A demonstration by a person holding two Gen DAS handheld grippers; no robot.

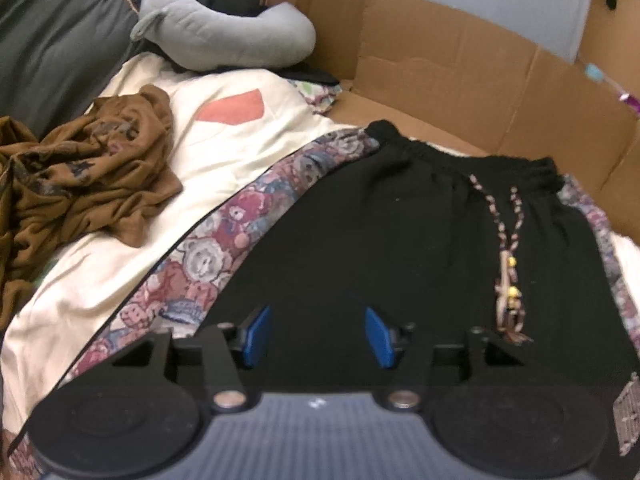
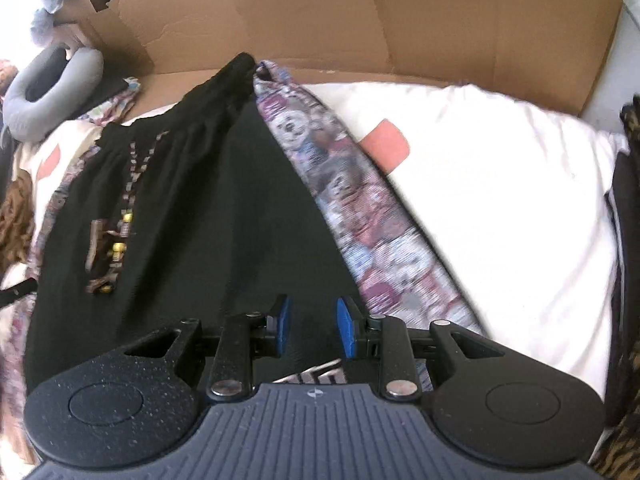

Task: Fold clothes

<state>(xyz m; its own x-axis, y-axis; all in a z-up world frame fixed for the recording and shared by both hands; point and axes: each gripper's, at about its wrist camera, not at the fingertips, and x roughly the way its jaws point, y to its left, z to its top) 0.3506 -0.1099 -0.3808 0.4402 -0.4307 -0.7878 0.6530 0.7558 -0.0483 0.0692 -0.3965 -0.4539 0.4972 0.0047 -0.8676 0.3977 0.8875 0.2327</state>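
Observation:
A black pair of shorts (image 1: 400,232) with teddy-bear print side stripes (image 1: 224,236) lies spread flat on a cream cover, waistband at the far end. Its patterned drawstring (image 1: 508,264) with yellow beads trails down the front. My left gripper (image 1: 316,316) hovers over the black cloth near the left stripe, open, blue pads wide apart with nothing between them. In the right wrist view the same shorts (image 2: 200,208) fill the middle. My right gripper (image 2: 313,312) is low over the cloth beside the right stripe (image 2: 360,208), its pads a narrow gap apart with only the fabric beneath showing.
A crumpled brown garment (image 1: 88,176) lies on the cream cover (image 1: 224,148) to the left. A grey neck pillow (image 1: 224,36) sits at the back left. Cardboard sheets (image 1: 460,84) stand along the far side. A white pillow (image 2: 500,184) lies right of the shorts.

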